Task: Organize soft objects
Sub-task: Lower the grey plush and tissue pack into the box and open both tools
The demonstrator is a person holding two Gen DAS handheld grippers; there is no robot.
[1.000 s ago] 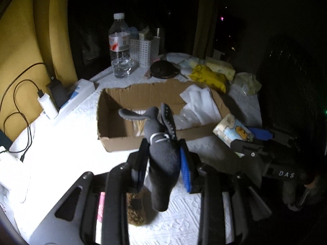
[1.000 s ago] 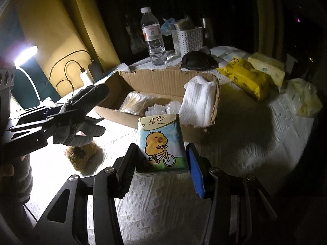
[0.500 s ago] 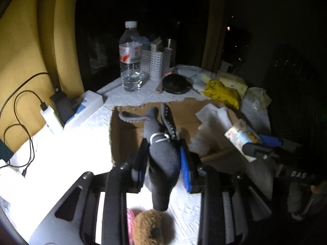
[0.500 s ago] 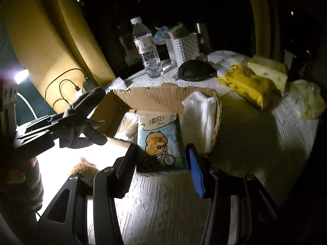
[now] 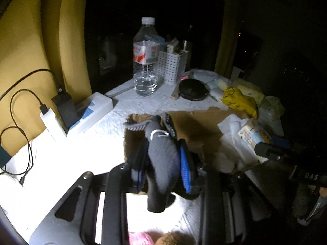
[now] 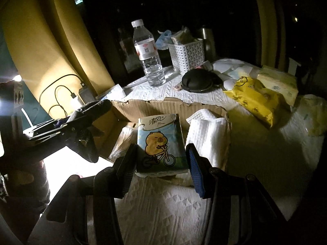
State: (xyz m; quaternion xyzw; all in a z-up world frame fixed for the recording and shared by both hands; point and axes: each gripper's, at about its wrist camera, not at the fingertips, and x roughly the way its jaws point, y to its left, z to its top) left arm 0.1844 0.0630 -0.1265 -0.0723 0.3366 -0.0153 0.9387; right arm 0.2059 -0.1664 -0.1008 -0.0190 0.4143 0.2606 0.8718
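My left gripper [image 5: 162, 161] is shut on a dark grey glove [image 5: 161, 163] and holds it over the near left part of an open cardboard box [image 5: 194, 126]. It also shows at the left of the right wrist view [image 6: 81, 118]. My right gripper [image 6: 161, 159] is shut on a tissue pack [image 6: 159, 140] with a cartoon bear on a bicycle, held over the box's [image 6: 167, 106] near edge. White folded cloths [image 6: 206, 130] lie in the box.
A water bottle [image 6: 148, 55], a white basket [image 6: 187, 55], a black round case [image 6: 197, 82], a yellow pack [image 6: 255, 100] and pale tissue packs stand behind the box. Chargers and cables [image 5: 51, 112] lie at the left. A brown and pink plush [image 5: 161, 238] lies below my left gripper.
Both grippers have moved forward towards the box with their loads. The glove and the tissue pack now hang over the box. The plush has slid towards the bottom edge.
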